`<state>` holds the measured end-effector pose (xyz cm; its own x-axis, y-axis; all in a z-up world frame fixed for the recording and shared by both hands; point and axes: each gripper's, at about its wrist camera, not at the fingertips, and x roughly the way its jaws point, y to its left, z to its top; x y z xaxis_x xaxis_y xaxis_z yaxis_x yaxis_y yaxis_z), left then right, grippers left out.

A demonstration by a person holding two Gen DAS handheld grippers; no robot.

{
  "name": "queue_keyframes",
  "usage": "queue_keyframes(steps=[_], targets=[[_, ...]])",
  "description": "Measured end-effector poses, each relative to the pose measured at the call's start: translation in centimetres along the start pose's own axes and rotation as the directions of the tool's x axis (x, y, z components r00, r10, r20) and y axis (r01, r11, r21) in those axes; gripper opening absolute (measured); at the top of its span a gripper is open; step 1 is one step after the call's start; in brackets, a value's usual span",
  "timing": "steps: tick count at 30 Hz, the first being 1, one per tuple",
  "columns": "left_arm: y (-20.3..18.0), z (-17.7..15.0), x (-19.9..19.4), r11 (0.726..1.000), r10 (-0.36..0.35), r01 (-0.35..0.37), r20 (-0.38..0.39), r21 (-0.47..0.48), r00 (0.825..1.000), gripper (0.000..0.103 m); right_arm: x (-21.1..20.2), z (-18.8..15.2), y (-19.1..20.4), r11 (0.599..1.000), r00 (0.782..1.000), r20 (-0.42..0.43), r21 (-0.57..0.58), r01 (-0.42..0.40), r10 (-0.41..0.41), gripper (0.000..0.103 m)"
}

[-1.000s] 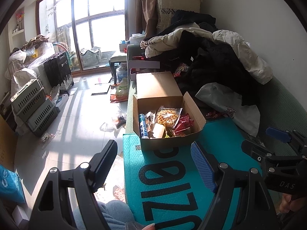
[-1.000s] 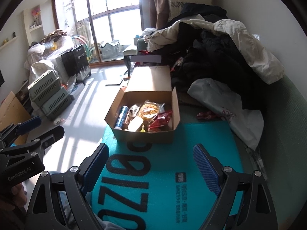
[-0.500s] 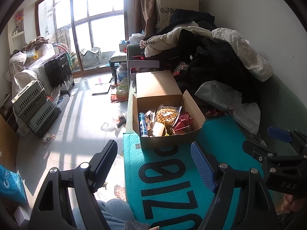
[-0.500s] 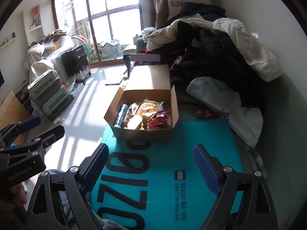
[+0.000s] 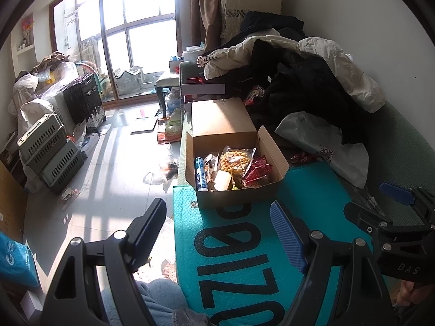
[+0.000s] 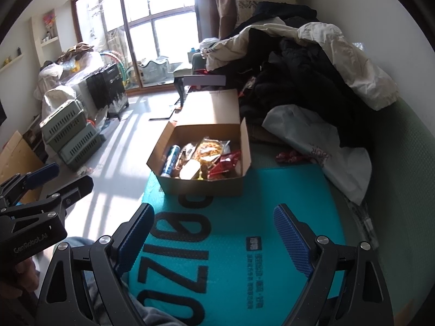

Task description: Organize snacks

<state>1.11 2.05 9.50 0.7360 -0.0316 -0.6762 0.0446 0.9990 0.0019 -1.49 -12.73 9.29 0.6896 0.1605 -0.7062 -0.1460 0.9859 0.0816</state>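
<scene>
An open cardboard box (image 5: 233, 197) (image 6: 201, 187) of snacks stands on a teal mat (image 5: 239, 247) (image 6: 244, 258) on a green sofa. Inside lie a blue tube (image 5: 199, 174) (image 6: 170, 161), a clear bag of yellow lattice crisps (image 5: 234, 160) (image 6: 209, 149), a red packet (image 5: 257, 169) (image 6: 225, 163) and a pale wrapped piece (image 5: 223, 180) (image 6: 189, 169). My left gripper (image 5: 217, 217) hangs open, short of the box's near wall, nothing between its fingers. My right gripper (image 6: 213, 221) is likewise open and empty, over the mat in front of the box.
A heap of coats and a white plastic bag (image 5: 323, 144) fills the sofa behind and right of the box. A red wrapper (image 6: 291, 157) lies on the cushion beside it. Left of the sofa is sunlit tiled floor with green crates (image 5: 49, 152) and scattered litter.
The box sits slightly higher in both views than a second ago; otherwise both grippers stay open and nothing has been touched.
</scene>
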Motion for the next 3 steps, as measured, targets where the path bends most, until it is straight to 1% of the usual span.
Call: queue_keyframes(steps=[3], targets=[[-0.37,0.0,0.12,1.0,-0.004,0.004,0.003,0.0,1.0,0.079,-0.07,-0.2,-0.26,1.0,1.0,0.0,0.006,-0.002,0.002,0.09]])
